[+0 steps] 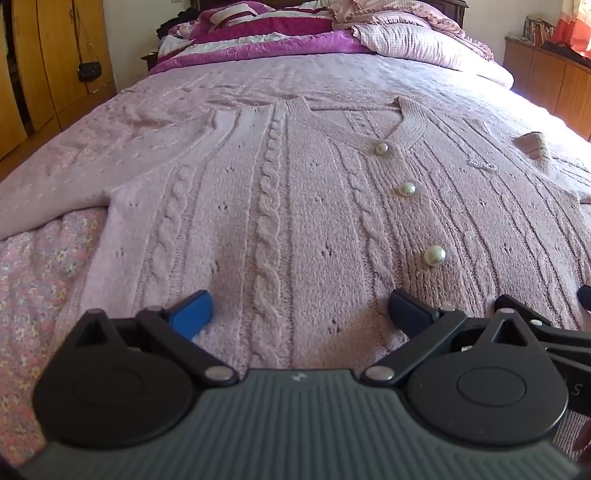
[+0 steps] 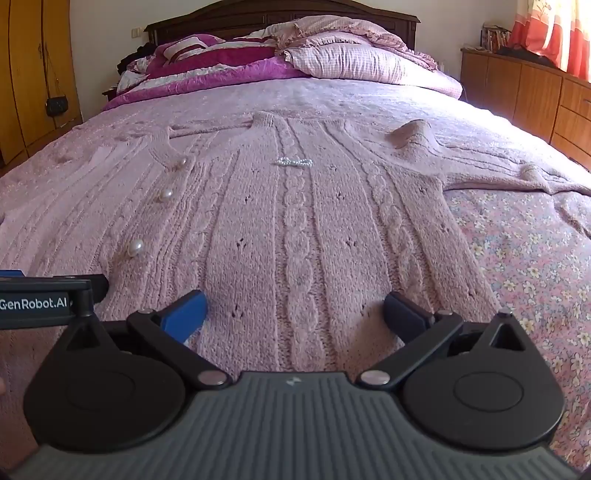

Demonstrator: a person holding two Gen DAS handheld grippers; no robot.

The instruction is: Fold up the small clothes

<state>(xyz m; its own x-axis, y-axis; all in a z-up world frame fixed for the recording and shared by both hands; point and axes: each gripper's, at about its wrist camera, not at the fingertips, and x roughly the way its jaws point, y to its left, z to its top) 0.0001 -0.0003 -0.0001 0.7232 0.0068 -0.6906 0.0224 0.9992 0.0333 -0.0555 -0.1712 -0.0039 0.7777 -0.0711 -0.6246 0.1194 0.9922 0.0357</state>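
Left wrist view: my left tongs (image 1: 300,312) hang spread wide over the lower front of a pink cable-knit cardigan (image 1: 295,221), pinching nothing. My right tongs (image 2: 295,314) stand just as wide over the cardigan's other half, also empty, the left tool just beside them. I see the cardigan lying flat and buttoned on the bed (image 2: 535,266), pearl buttons (image 1: 434,255) in a row, sleeves spread sideways. Pillows (image 2: 354,61) and a magenta quilt (image 2: 207,79) are piled near the headboard (image 2: 236,14).
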